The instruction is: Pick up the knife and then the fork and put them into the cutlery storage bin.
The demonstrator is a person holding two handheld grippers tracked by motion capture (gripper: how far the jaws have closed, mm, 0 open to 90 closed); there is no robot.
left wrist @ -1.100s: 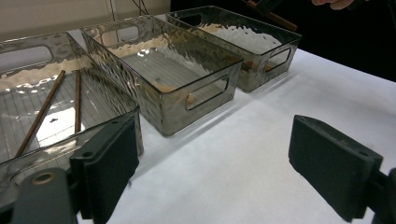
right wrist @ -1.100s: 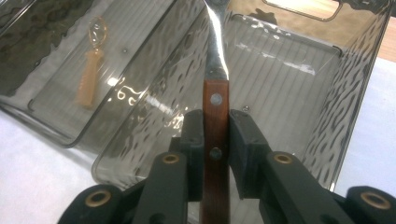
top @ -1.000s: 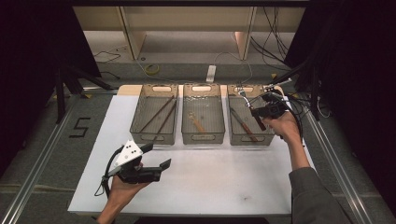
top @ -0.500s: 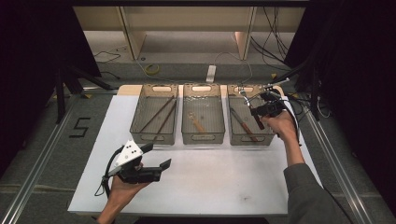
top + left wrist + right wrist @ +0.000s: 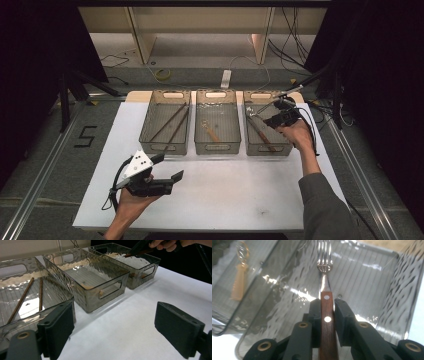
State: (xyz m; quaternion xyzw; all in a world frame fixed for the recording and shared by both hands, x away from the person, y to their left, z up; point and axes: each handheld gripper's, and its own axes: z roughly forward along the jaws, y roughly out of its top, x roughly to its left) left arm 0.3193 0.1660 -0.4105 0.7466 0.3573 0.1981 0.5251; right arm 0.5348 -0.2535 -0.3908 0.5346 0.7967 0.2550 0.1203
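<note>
A fork (image 5: 324, 267) with a brown riveted wooden handle points its tines away over the right bin (image 5: 267, 150). My right gripper (image 5: 327, 307) is shut on that handle, and it hovers above the bin (image 5: 270, 120). The fork's metal head (image 5: 250, 112) pokes out to the left of it. My left gripper (image 5: 168, 167) rests low at the table's front left, jaws wide open (image 5: 118, 327) with nothing between them. The right bin also holds another wooden-handled utensil (image 5: 262, 135).
Three clear grey bins stand in a row at the back of the white table (image 5: 225, 200). The left bin (image 5: 165, 147) holds two dark chopsticks (image 5: 21, 300). The middle bin (image 5: 217, 147) holds a small whisk with a pale wooden handle (image 5: 239, 282).
My right gripper with the fork has edged slightly left over the right bin. The left gripper has kept still.
</note>
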